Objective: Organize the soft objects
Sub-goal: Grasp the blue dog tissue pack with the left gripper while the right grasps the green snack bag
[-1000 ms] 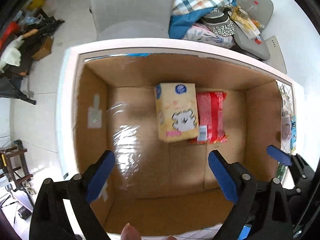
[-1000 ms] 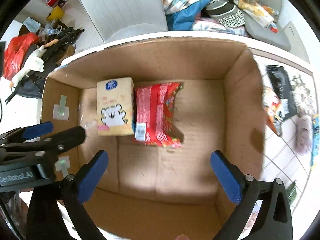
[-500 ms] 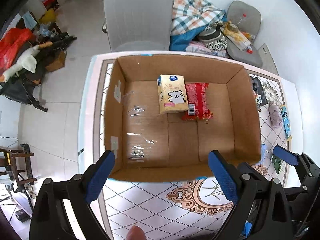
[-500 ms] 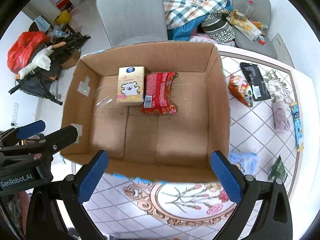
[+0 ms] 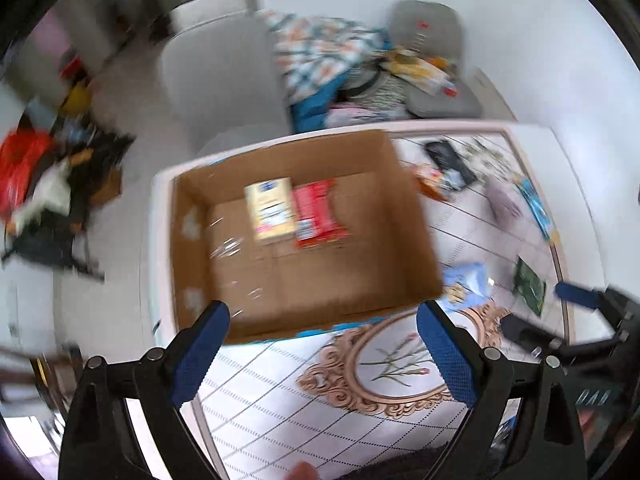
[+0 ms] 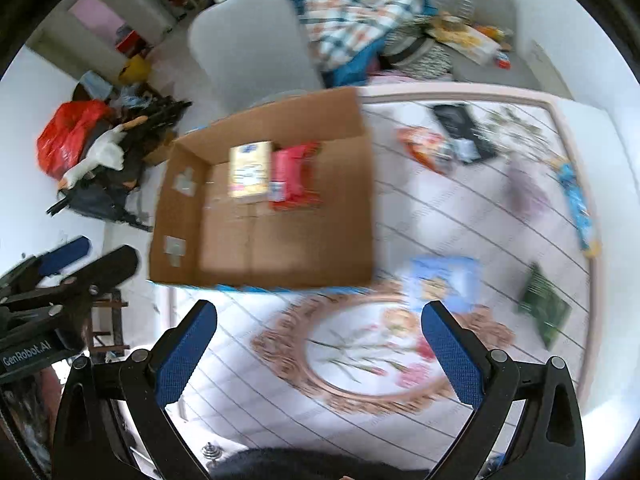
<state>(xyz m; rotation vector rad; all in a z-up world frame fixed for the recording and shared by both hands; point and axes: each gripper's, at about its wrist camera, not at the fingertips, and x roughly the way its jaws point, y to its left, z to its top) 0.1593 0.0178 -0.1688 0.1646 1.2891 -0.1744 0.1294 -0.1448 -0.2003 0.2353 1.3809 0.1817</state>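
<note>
Two packs in the box: a yellow tissue pack (image 6: 249,172) and a red packet (image 6: 294,178), side by side and touching, on the floor of the box toward its far wall.
Box: one open cardboard box (image 6: 328,240) on the bench (image 6: 460,412), at the bench's far left corner; the near half of its floor is bare cardboard.
Bench, right of the box: an orange snack bag (image 6: 420,148) and a black packet (image 6: 460,128) toward the far edge, the two overlapping; a pale lilac soft thing (image 6: 526,192), too blurred to name; a blue wrapper (image 6: 576,204) near the right edge.
Bench, near the box's front right corner: a light blue pack (image 6: 444,280), just beside the box; a dark green packet (image 6: 544,308) further right.
Left tongs (image 5: 320,352): spread wide, nothing between the fingers, held over the bench's near edge in front of the box.
Right tongs (image 6: 320,352): spread wide too, holding nothing, above the flower pattern on the bench.
Beyond the bench: a grey chair (image 6: 248,52) and a heap of checked cloth (image 6: 352,16).
</note>
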